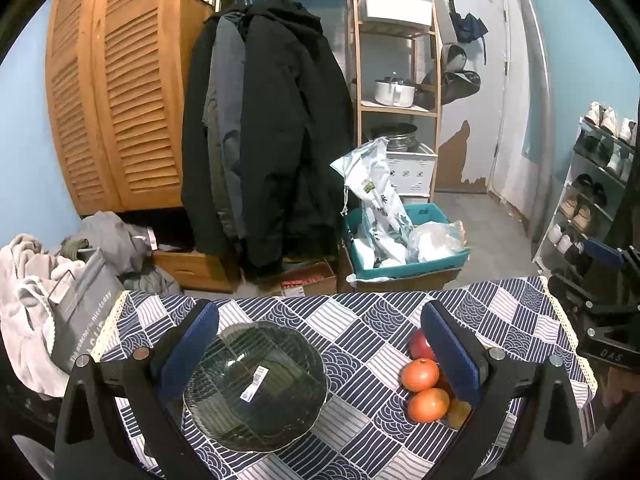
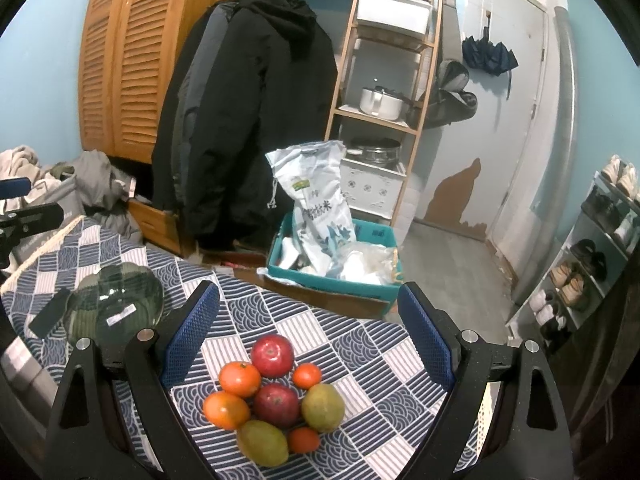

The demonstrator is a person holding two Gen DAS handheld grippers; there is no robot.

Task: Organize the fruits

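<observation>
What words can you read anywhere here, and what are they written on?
"DAS": on the right hand-held gripper.
"nice today": on the grey bag; its other words are too blurred.
Rice sack: Chinese print ending in "米"; the rest is unclear.
Sticker on the glass plate: too small to read.

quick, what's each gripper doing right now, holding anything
Left gripper: open, holding nothing, fingers either side of the glass plate.
Right gripper: open, holding nothing, above the fruit pile.
</observation>
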